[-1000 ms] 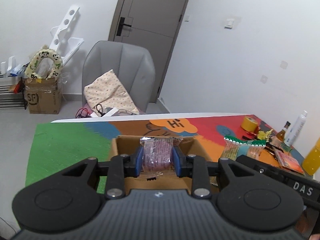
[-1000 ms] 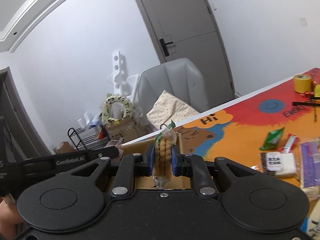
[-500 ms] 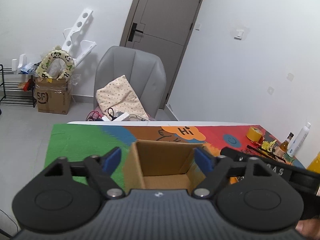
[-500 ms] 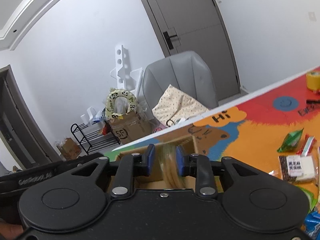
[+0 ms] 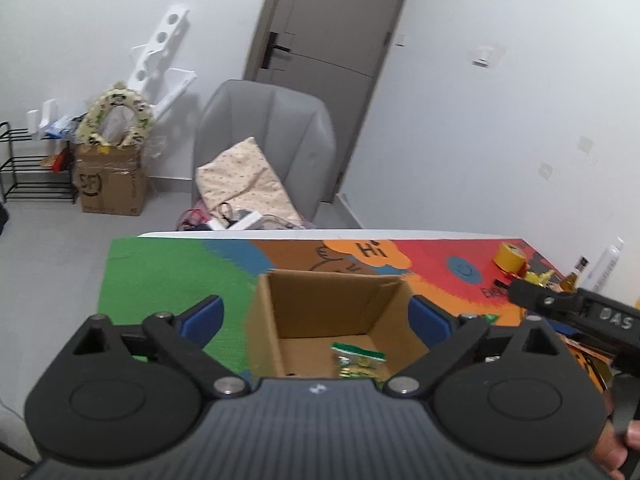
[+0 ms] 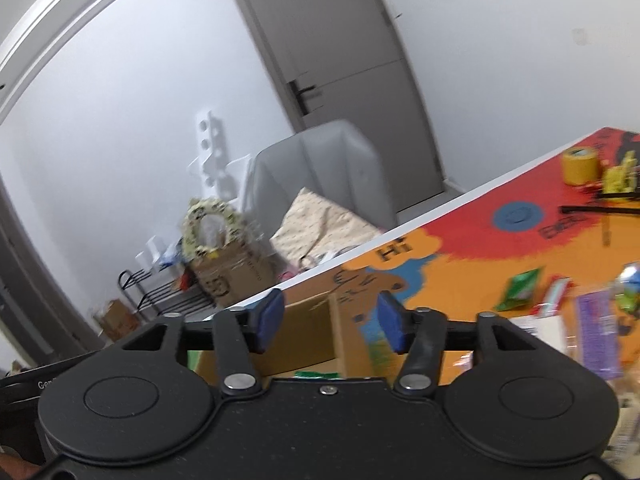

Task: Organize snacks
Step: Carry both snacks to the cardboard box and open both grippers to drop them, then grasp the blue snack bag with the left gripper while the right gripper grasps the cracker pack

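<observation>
Left gripper (image 5: 316, 316) fills the lower frame: a dark grey ribbed housing in the middle with a small pale emblem at its top edge, and a black rounded lobe on each side, each stamped with a shallow circle. Black linkage bars with triangular cut-outs run out to the fingers (image 5: 202, 320), which carry blue pads. Silver screw heads mark the pivots. Right gripper (image 6: 330, 320) is the same build, but its housing is speckled matte black with one silver screw at centre; blue pads again. From the left view its side bar shows pale lettering reading "DAS"
</observation>
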